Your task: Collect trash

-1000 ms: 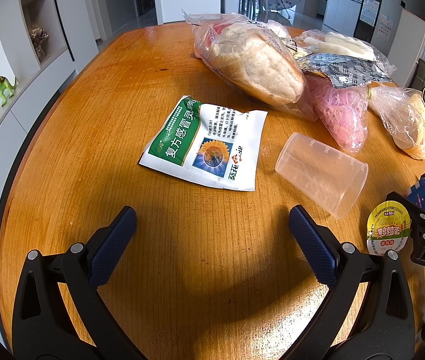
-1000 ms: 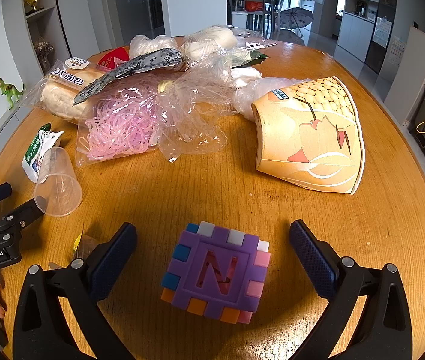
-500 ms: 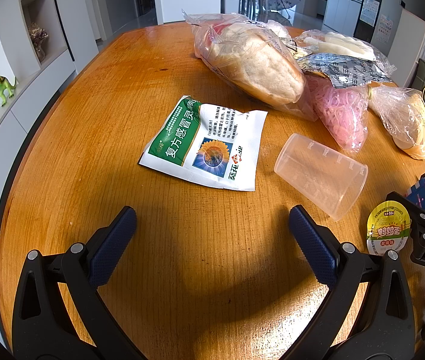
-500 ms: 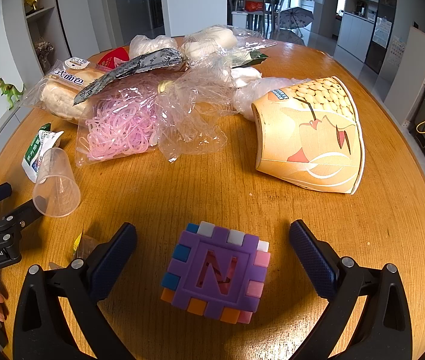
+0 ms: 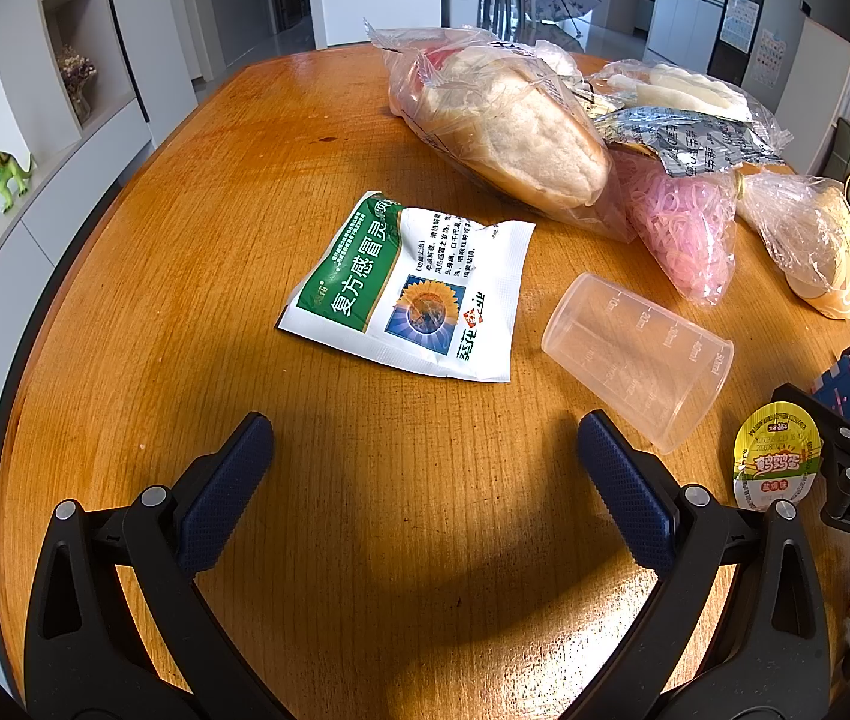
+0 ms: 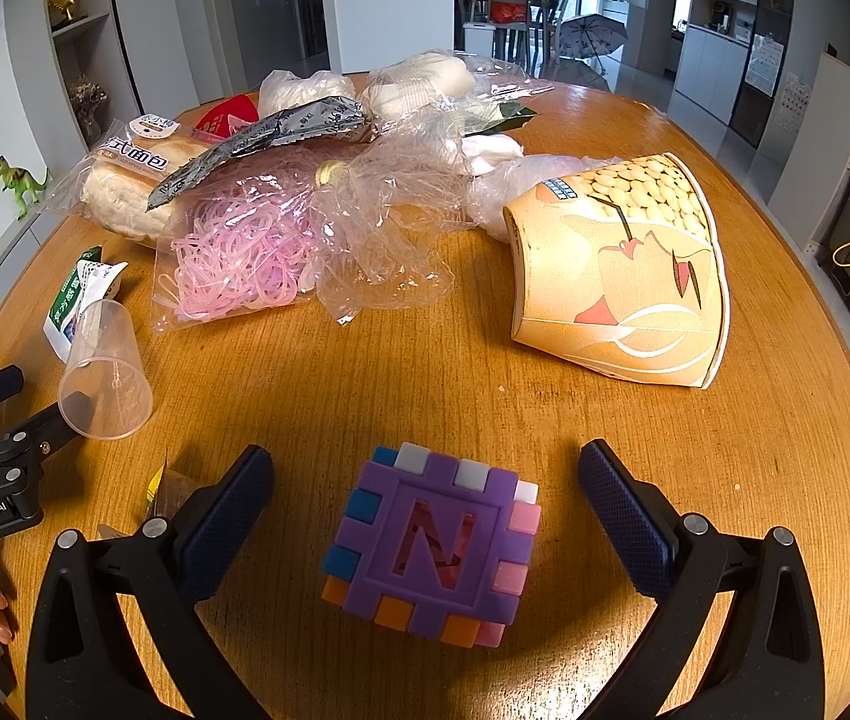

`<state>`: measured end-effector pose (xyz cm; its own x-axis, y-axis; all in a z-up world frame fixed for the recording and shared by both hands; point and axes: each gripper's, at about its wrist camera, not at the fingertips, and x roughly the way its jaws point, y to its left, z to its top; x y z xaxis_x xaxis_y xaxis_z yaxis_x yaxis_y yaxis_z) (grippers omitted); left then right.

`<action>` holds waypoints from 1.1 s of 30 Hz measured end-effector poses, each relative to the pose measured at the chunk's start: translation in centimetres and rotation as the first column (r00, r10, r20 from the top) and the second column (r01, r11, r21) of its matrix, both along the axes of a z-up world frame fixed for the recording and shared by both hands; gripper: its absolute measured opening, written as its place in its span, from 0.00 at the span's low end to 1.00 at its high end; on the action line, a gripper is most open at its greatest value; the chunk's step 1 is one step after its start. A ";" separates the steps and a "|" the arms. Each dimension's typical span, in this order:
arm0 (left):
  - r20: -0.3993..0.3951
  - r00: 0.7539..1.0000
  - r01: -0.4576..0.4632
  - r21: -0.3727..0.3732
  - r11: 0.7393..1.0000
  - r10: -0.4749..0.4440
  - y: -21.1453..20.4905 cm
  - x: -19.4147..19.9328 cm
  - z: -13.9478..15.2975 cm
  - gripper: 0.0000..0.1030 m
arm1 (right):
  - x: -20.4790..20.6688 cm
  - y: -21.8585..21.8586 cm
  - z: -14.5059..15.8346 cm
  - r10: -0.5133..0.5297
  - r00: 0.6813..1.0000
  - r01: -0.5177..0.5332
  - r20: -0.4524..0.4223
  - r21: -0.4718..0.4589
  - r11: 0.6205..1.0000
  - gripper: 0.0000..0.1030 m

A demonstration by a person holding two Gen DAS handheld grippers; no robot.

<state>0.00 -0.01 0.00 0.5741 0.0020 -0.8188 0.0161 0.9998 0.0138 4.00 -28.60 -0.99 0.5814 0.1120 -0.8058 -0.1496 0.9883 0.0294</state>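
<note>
Both grippers hung low over the round wooden desk (image 5: 197,252) with nothing in them: the left gripper (image 5: 425,468) had its fingers spread wide over bare wood, and the right gripper (image 6: 425,498) had its fingers just as wide on either side of a purple puzzle cube (image 6: 433,546), which sat between them untouched. The cube looked like a toy rather than rubbish, so the step in hand was most likely choosing a first piece of trash, and it would have been wise to steer the right fingers past the cube instead of closing on it. Nearest the left gripper lay the green-and-white medicine sachet (image 5: 410,294), flat on the desk; a flat packet gives little to pinch, so coming in low at its curled far corner seemed the safer grip. Just to its right a clear measuring cup (image 5: 634,354) lay on its side and would probably roll if nudged, so it should be caught across the wall. A small yellow-lidded snack cup (image 5: 775,456) stood beside the right gripper's frame. Farther off were the bag of pink rubber bands (image 6: 239,258), crumpled clear film (image 6: 389,222), the tipped paper bucket (image 6: 622,276), a bagged bread loaf (image 5: 514,126) and a silver wrapper (image 6: 257,144), all loosely heaped. No bin showed in either view.
</note>
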 end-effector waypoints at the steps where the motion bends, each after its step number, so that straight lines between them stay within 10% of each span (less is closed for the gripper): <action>1: 0.000 1.000 0.000 0.000 1.000 0.000 0.0 0.0 0.0 0.95 | 0.0 0.0 0.0 0.000 1.000 0.000 0.000 0.000 1.000 0.98; 23: -0.001 1.000 0.018 -0.014 1.000 -0.018 0.3 -0.4 0.1 0.95 | 0.0 0.1 0.2 0.009 1.000 -0.009 -0.017 0.001 1.000 0.98; 33: -0.009 0.999 -0.044 -0.092 0.995 0.043 7.1 -1.0 4.3 0.95 | -3.3 -0.2 5.9 0.204 0.977 -0.193 -0.054 0.160 0.968 0.98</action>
